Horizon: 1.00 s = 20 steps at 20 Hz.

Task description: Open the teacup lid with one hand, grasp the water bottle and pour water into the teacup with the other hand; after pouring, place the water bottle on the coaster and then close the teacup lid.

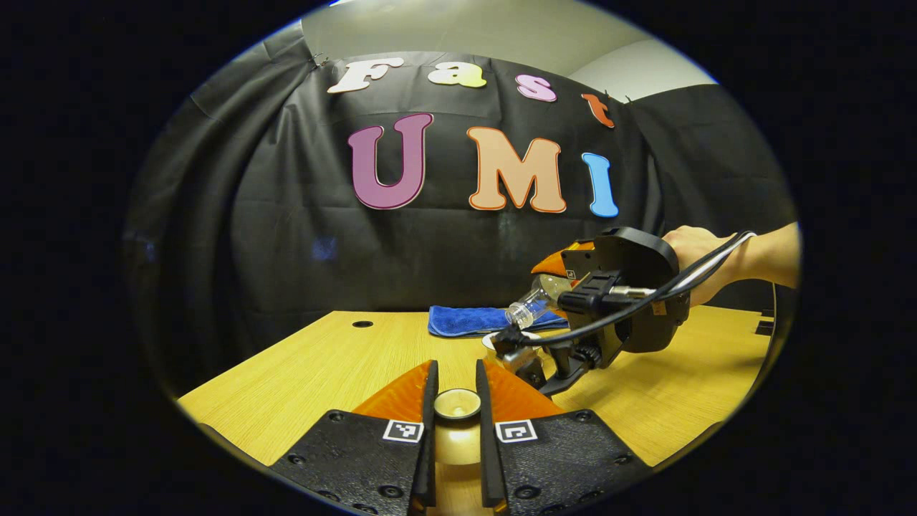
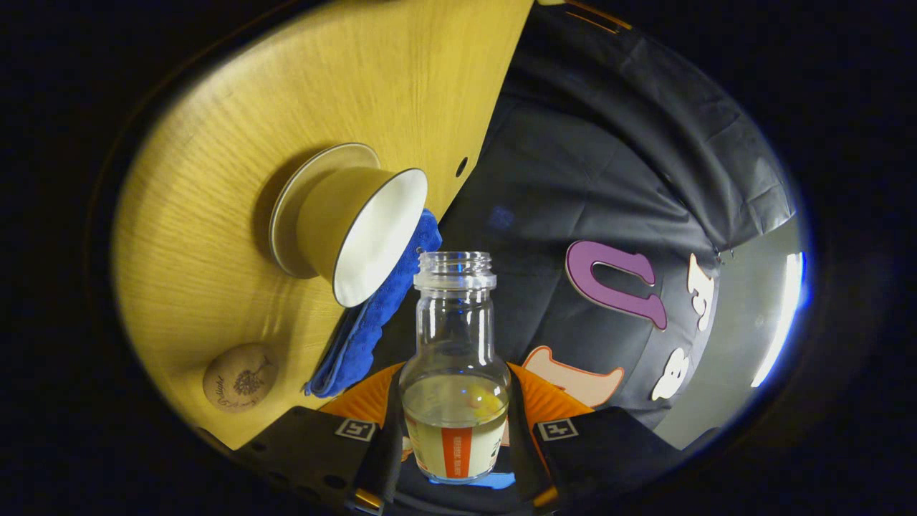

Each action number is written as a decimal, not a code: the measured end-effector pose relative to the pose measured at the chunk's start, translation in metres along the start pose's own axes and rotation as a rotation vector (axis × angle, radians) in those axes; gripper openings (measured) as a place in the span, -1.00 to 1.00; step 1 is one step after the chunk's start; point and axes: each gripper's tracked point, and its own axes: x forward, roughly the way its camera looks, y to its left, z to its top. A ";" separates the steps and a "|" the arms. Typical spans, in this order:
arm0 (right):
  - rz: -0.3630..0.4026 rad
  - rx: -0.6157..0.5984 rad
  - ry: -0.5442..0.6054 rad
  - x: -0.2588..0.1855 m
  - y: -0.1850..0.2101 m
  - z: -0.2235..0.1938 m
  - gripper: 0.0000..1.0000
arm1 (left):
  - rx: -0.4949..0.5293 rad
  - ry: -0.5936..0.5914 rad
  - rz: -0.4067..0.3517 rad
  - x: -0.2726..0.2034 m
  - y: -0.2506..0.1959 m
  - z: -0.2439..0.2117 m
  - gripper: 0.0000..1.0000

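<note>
My left gripper [image 1: 457, 371] is shut on the cream teacup lid [image 1: 457, 405], held low over the table's front. In the right gripper view, my right gripper [image 2: 455, 374] is shut on the clear water bottle [image 2: 454, 337], which is uncapped and has some water in its base. The bottle [image 1: 536, 299] is tilted, its mouth pointing down toward the open teacup [image 2: 362, 233] on its saucer [image 2: 285, 215]. No stream of water is visible. In the left gripper view the right gripper [image 1: 557, 281] partly hides the teacup [image 1: 494, 339]. A round wooden coaster [image 2: 240, 376] lies beside the cup.
A folded blue cloth [image 1: 476, 319] lies behind the cup near the booth's wall. A person's hand [image 1: 698, 252] holds the right gripper, with a black cable running along it. The wooden table [image 1: 308, 365] has a small hole [image 1: 362, 324] at the back left.
</note>
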 end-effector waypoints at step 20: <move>-0.097 1.932 0.126 0.019 0.018 -0.042 0.35 | 0.000 0.000 0.020 0.000 0.003 -0.001 -0.56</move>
